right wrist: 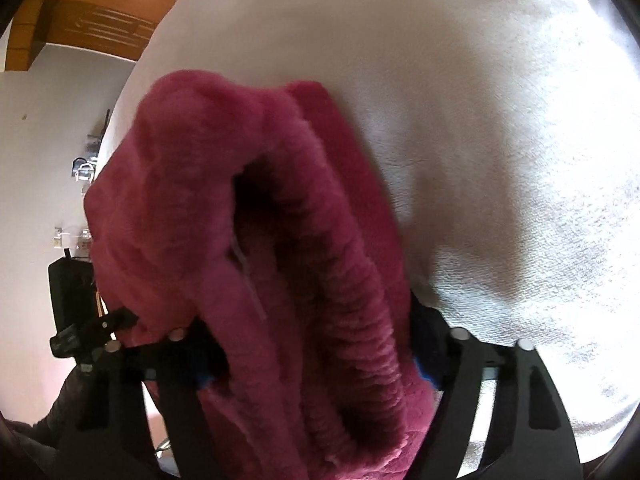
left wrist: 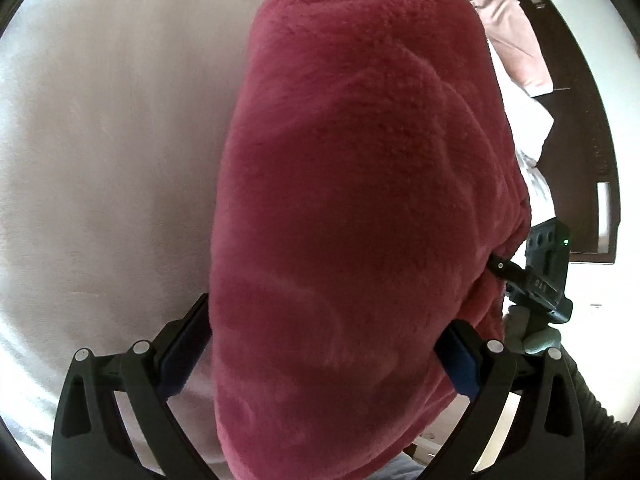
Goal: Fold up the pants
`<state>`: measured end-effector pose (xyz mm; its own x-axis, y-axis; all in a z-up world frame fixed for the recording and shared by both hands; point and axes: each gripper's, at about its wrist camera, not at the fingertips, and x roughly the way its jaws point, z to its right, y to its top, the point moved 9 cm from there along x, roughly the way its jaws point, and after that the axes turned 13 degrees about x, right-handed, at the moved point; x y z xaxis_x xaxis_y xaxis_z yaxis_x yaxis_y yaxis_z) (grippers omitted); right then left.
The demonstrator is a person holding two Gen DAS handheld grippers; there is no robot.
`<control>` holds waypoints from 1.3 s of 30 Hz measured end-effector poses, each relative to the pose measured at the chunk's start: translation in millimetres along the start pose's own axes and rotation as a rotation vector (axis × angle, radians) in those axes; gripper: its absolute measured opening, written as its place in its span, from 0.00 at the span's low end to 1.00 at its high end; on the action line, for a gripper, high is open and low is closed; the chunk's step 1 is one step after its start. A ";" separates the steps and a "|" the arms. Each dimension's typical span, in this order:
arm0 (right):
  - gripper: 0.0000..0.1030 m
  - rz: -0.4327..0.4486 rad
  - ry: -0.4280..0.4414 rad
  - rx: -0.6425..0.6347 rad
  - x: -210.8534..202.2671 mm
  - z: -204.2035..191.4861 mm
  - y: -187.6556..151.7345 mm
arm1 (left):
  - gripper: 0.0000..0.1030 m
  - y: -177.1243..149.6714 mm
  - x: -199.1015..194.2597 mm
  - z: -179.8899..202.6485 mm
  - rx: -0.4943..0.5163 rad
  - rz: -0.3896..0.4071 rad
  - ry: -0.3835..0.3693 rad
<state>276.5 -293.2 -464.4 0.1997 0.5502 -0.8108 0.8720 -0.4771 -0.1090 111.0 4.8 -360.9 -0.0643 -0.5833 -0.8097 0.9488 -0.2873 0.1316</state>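
**Left wrist view: fleece pants bunched between both grippers**

Left wrist view filled by fuzzy crimson fleece pants [left wrist: 360, 200], hanging in a thick bulging mass over a white textured bedspread [left wrist: 100, 140]. Black two-finger left gripper [left wrist: 320, 344] with jaws spread wide around the bulk, blue pads pressing the fabric on either side; clamped or merely straddling, cannot tell. Black right gripper [left wrist: 500, 266] at the cloth's right edge, tips buried in the fleece. Dark wooden furniture [left wrist: 580, 120] behind, pale pink cloth [left wrist: 516, 40] on it.

Right wrist view: ribbed waistband opening gaping upward, right gripper [right wrist: 320, 360] jaws wide around bunched fleece, grip likewise unclear. Left gripper tip touching the cloth's left edge. Bedspread beneath, white wall [right wrist: 40, 160] at left.
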 end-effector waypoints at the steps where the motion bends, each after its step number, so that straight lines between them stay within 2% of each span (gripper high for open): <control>1: 0.67 0.000 -0.002 -0.002 -0.5 -0.3 0.6 | 0.95 2.1 0.8 0.0 0.004 0.000 -0.003; 8: 0.54 -0.008 -0.002 -0.022 -9.5 -2.2 3.3 | 0.95 5.7 9.2 -3.3 -0.001 -0.006 -0.044; 11: 0.51 -0.013 -0.002 -0.026 -14.1 -5.3 -0.5 | 0.84 5.7 9.3 -1.5 -0.005 0.003 -0.044; 15: 0.48 -0.034 -0.012 -0.064 -22.8 -4.5 1.5 | 0.66 5.2 2.0 0.9 -0.030 0.014 -0.001; 18: 0.46 -0.059 -0.020 -0.092 -29.4 -10.0 3.4 | 0.59 1.8 -6.9 5.1 -0.051 0.030 0.036; 24: 0.45 -0.106 -0.012 -0.135 -44.4 -21.3 16.3 | 0.56 -4.2 -23.8 15.4 -0.122 0.069 0.095; 28: 0.45 -0.090 0.010 -0.162 -62.6 -19.8 34.9 | 0.56 -1.7 -30.9 33.0 -0.150 0.093 0.110; 39: 0.45 0.033 0.096 -0.198 -124.8 -37.5 102.0 | 0.56 57.4 -72.1 85.9 -0.029 0.236 0.210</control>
<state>357.3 -384.8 -352.8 0.2629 0.6040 -0.7524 0.9331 -0.3575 0.0391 143.5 -34.9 -245.9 0.2215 -0.4607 -0.8595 0.9384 -0.1389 0.3163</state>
